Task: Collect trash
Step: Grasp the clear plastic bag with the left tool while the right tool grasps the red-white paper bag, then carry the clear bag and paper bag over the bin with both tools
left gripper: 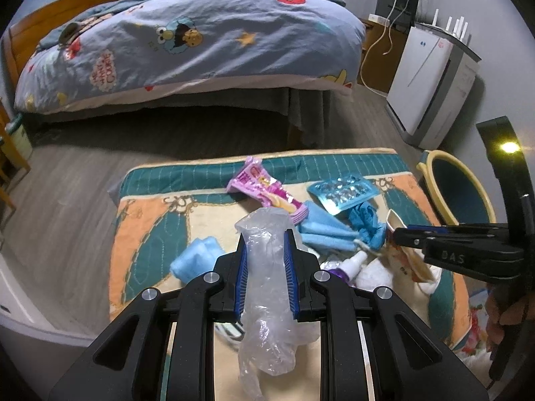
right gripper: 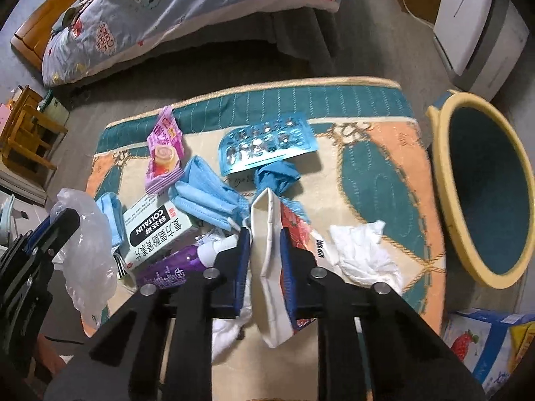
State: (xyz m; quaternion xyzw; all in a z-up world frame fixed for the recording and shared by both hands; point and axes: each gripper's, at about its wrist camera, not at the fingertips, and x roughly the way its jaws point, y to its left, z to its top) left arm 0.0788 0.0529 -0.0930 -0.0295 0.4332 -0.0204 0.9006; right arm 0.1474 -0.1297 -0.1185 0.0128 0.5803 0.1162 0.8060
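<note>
- Clear plastic bag hung pinched between the left gripper's blue pads, above the mat.
- White paper cup, flattened, was clamped in the right gripper.
- Masks, a blister pack, pink wrapper, medicine box, purple tube and tissue crowded the mat.
- The bin stood just right of the mat.

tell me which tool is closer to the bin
Right. The right tool, shut on a flattened carton, sits nearer the yellow-rimmed bin; the left tool, holding a clear plastic bag, is farther left.
</note>
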